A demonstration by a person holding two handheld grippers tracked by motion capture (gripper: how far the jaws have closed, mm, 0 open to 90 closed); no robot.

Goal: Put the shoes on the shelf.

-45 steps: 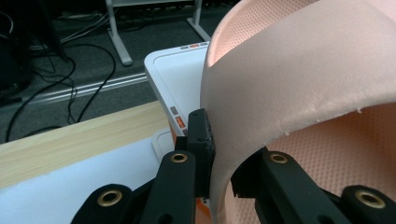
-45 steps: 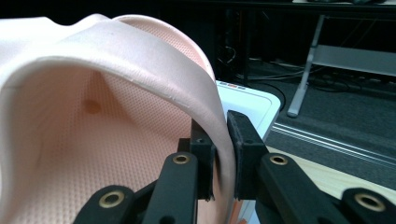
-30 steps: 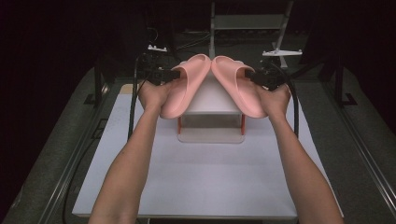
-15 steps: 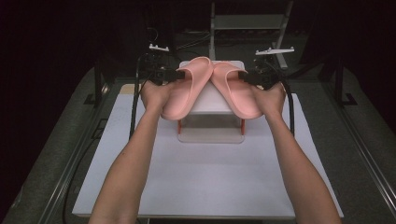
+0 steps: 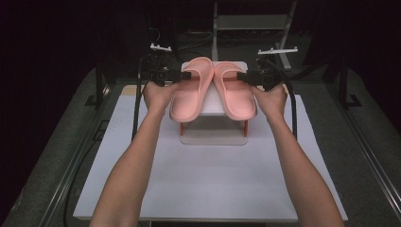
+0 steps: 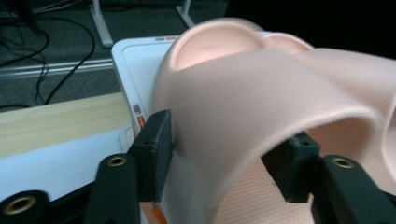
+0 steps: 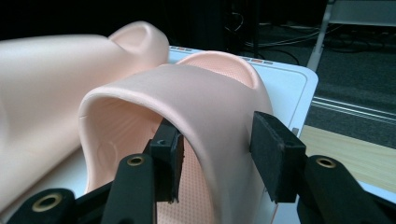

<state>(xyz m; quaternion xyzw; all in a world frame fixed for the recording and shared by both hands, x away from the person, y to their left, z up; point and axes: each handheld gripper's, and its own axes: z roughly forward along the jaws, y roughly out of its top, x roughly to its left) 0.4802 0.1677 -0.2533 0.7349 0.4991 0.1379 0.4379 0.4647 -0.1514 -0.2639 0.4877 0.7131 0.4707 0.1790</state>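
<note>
Pink slippers point(image 5: 213, 90) now flat; perhaps released

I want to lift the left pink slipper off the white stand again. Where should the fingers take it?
Grip the left slipper by its arched strap, coming from its outer side: one finger under the arch, one outside. The strap stands clear of the sole, and the other slipper blocks the inner side.

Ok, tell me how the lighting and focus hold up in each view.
High view: the white table and pink slippers are lit brightly while the surroundings fall to near black, and detail is soft. Left gripper view: the near slipper strap is blurred, the floor behind sharper. Right gripper view: the strap is fairly crisp, the background dim.
</note>
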